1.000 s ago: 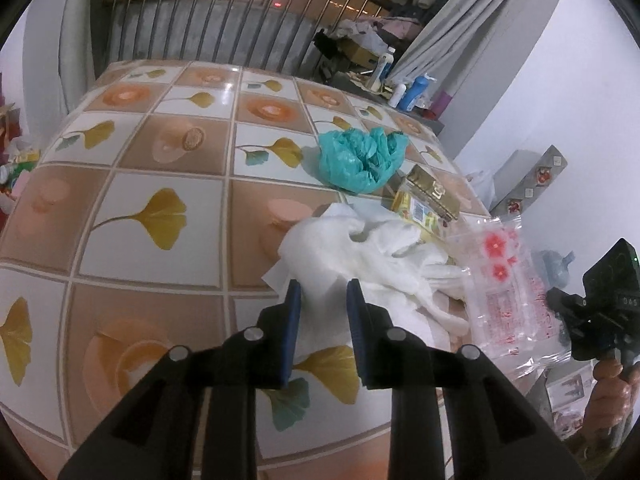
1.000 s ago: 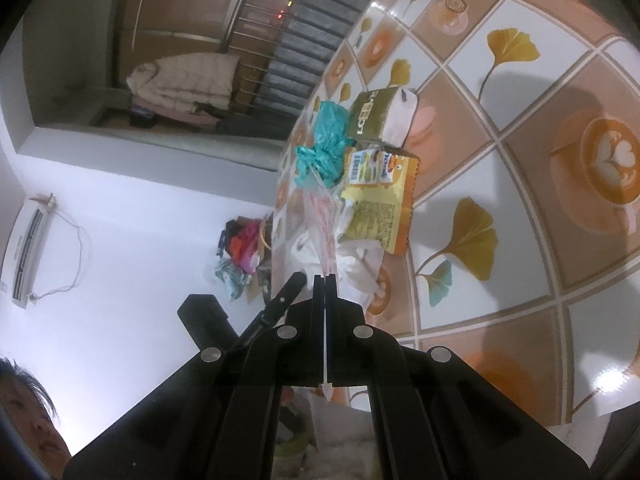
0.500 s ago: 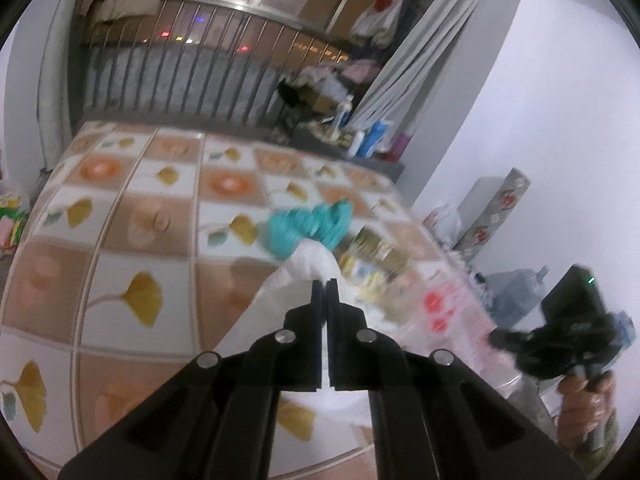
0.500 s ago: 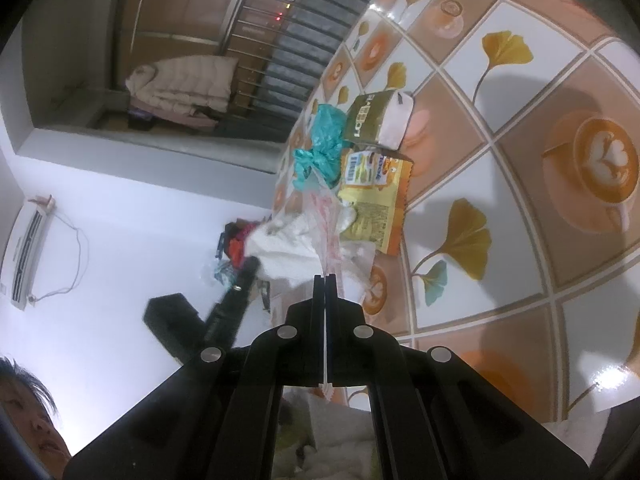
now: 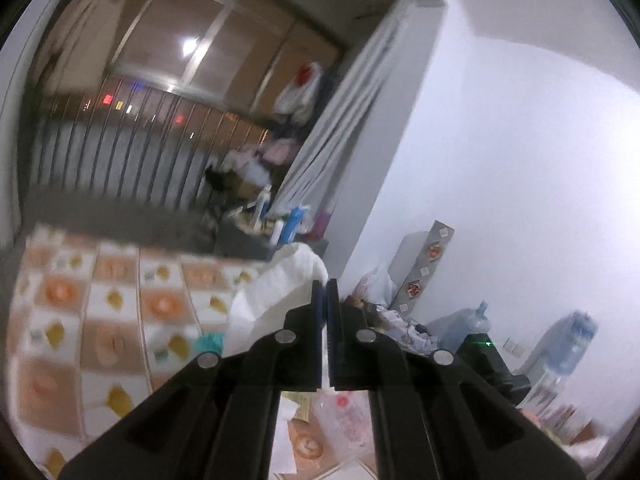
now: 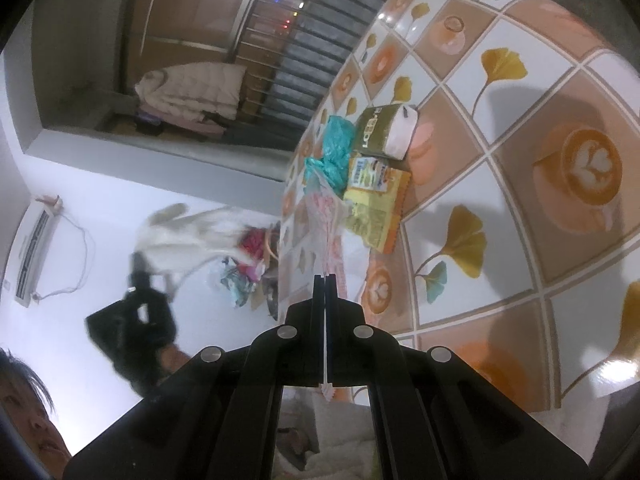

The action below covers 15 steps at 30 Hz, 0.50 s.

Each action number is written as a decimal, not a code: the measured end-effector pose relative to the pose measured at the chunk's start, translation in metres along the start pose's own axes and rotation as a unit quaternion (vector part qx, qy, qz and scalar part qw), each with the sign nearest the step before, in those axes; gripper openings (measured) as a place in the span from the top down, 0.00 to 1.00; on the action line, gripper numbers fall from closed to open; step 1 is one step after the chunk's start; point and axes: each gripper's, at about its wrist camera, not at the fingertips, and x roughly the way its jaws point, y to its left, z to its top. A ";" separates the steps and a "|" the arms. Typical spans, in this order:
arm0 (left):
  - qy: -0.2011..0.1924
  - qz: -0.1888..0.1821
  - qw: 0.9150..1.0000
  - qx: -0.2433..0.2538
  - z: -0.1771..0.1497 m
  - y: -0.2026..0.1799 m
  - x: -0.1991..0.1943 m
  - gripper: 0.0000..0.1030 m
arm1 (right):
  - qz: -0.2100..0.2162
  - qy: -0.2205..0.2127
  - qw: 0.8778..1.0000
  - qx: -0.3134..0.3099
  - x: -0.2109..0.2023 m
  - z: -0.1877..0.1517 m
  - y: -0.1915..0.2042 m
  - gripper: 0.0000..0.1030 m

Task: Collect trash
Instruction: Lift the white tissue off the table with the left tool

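Note:
My left gripper (image 5: 325,285) is shut on a white crumpled tissue (image 5: 272,300) and holds it lifted above the patterned table (image 5: 60,336); the tissue also shows hanging in the air in the right wrist view (image 6: 188,236). My right gripper (image 6: 325,280) is shut on the edge of a clear plastic bag with red print (image 6: 326,220), which trails onto the table (image 6: 520,128). On the table lie a teal plastic bag (image 6: 334,152), a yellow snack packet (image 6: 374,204) and an olive box (image 6: 378,130).
The left gripper's body (image 6: 136,320) and the holding hand show at the right wrist view's left. Beyond the table's edge stand water jugs (image 5: 568,344), clutter and a white wall (image 5: 520,160). A railing (image 5: 120,160) runs behind the table.
My left gripper shut on the white tissue and lifted it up off the table, swinging upward. My right gripper stayed shut on the clear bag, almost still.

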 end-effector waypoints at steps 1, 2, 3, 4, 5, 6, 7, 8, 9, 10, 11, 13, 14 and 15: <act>0.005 0.005 1.000 0.010 0.003 -0.006 0.000 0.99 | 0.002 -0.001 1.000 0.001 -0.001 0.000 0.000 1.00; 0.012 0.011 1.000 0.013 0.005 -0.008 0.001 0.99 | 0.004 -0.002 1.000 0.001 -0.002 0.000 0.000 1.00; 0.017 0.014 1.000 0.013 0.005 -0.010 0.002 0.99 | 0.006 -0.003 1.000 0.001 -0.004 0.000 0.001 1.00; 0.025 0.015 1.000 0.009 0.006 -0.011 0.005 0.99 | 0.006 -0.006 1.000 -0.001 -0.007 -0.001 0.002 1.00; 0.028 0.015 0.999 0.006 0.005 -0.011 0.005 0.99 | 0.006 -0.011 1.000 -0.005 -0.010 -0.001 0.004 1.00; 0.034 0.018 0.999 0.004 0.005 -0.012 0.006 0.99 | 0.006 -0.016 1.000 -0.008 -0.014 -0.001 0.005 1.00; 0.040 0.021 0.999 0.002 0.005 -0.013 0.008 0.99 | 0.005 -0.020 1.000 -0.010 -0.016 -0.001 0.007 1.00; 0.044 0.022 0.999 -0.002 0.006 -0.014 0.007 0.99 | 0.003 -0.025 1.000 -0.011 -0.020 -0.002 0.007 1.00; 0.046 0.019 0.999 -0.006 0.006 -0.015 0.006 0.99 | 0.001 -0.029 1.000 -0.011 -0.023 -0.002 0.007 1.00; 0.046 0.008 0.999 -0.010 0.007 -0.019 0.004 0.99 | 0.001 -0.032 0.999 -0.009 -0.026 -0.002 0.005 1.00; 0.045 -0.002 0.999 -0.010 0.009 -0.022 0.003 0.99 | 0.002 -0.036 0.999 -0.007 -0.030 -0.002 0.003 1.00; 0.042 -0.022 0.999 -0.009 0.012 -0.032 0.004 0.99 | 0.004 -0.044 0.999 -0.003 -0.036 -0.003 -0.001 1.00; 0.043 -0.026 0.999 -0.007 0.013 -0.034 0.005 0.99 | 0.007 -0.049 0.999 0.000 -0.040 -0.003 -0.005 1.00; 0.047 -0.029 0.998 -0.006 0.014 -0.038 0.008 0.99 | 0.009 -0.055 0.998 0.003 -0.045 -0.003 -0.008 1.00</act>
